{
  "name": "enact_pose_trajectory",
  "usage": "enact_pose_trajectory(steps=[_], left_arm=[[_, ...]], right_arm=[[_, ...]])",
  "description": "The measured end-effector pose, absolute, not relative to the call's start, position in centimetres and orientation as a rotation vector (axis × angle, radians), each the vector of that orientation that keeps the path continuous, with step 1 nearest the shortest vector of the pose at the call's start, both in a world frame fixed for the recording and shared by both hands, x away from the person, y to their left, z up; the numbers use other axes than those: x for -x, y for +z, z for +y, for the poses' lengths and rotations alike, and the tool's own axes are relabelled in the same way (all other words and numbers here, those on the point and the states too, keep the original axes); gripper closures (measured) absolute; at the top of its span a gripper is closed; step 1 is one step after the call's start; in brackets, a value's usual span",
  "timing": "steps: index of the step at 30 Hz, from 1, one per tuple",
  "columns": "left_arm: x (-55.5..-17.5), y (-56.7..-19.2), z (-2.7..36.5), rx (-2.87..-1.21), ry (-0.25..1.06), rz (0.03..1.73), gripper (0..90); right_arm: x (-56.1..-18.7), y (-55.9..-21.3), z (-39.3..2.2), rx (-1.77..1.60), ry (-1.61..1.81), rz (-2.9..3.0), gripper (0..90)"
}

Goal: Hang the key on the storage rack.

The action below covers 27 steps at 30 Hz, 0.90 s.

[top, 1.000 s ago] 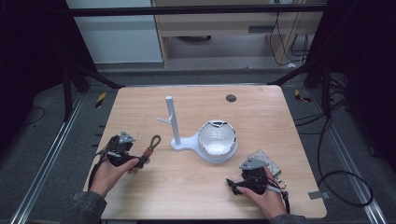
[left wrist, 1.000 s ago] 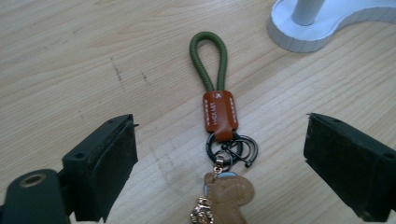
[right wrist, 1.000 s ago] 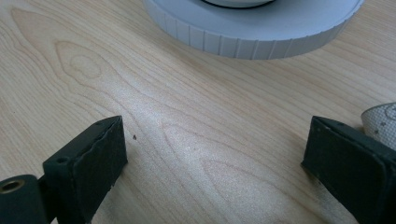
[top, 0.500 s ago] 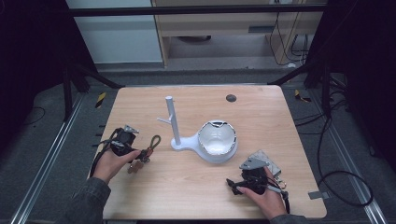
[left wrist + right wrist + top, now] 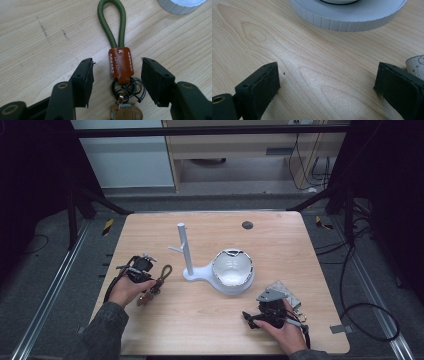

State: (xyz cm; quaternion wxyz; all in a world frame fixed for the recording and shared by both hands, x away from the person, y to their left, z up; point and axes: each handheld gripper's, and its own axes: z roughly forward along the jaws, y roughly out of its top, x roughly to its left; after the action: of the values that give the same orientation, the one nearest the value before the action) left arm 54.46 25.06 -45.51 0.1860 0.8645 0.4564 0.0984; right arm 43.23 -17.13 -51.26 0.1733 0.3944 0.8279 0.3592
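A keychain (image 5: 120, 65) lies flat on the wooden table (image 5: 200, 320): a green cord loop, a brown leather tab and black rings with a small brown fob. My left gripper (image 5: 117, 67) straddles the tab. Its jaws have just been closing, but the pads (image 5: 85, 75) still stand clear of the tab on both sides. From above, the left gripper (image 5: 148, 279) sits at the table's left over the keychain (image 5: 161, 276). My right gripper (image 5: 327, 82) rests open near the front right with bare wood between its jaws, seen from above as the right gripper (image 5: 260, 312).
A white stand with an upright pegged post (image 5: 184, 250) and a bowl (image 5: 232, 272) occupies the table's middle; its ribbed base (image 5: 347, 15) lies just ahead of my right gripper. A pale grey object (image 5: 284, 291) lies beside the right hand. A dark round spot (image 5: 247, 225) marks the far side.
The left hand has moved up the table over the keychain's ring end, and its jaws have narrowed around the tab. The right hand and the keychain have stayed put.
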Motion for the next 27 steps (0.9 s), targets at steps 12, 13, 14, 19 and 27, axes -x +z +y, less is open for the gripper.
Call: enact_pose_trajectory(steps=[12,13,14,19,27], left_arm=[[-55.0,-45.9,23.9,-2.466,0.253,1.316,51.3],[-55.0,-45.9,23.8,-2.459,0.256,1.320,51.6],[-55.1,-45.8,23.8,-2.456,0.263,1.322,52.0],[-55.1,-45.8,24.0,-2.442,0.276,1.333,53.5],[-55.4,-46.0,23.8,-2.435,0.273,1.349,53.8]], right_arm=[[-43.2,-51.3,-17.1,-1.118,1.019,2.349,5.6],[-43.2,-51.3,-17.1,-1.118,1.019,2.349,5.6],[-43.2,-51.3,-17.1,-1.118,1.019,2.349,5.6],[-43.2,-51.3,-17.1,-1.118,1.020,2.349,5.6],[-43.2,-51.3,-17.1,-1.118,1.023,2.349,5.5]])
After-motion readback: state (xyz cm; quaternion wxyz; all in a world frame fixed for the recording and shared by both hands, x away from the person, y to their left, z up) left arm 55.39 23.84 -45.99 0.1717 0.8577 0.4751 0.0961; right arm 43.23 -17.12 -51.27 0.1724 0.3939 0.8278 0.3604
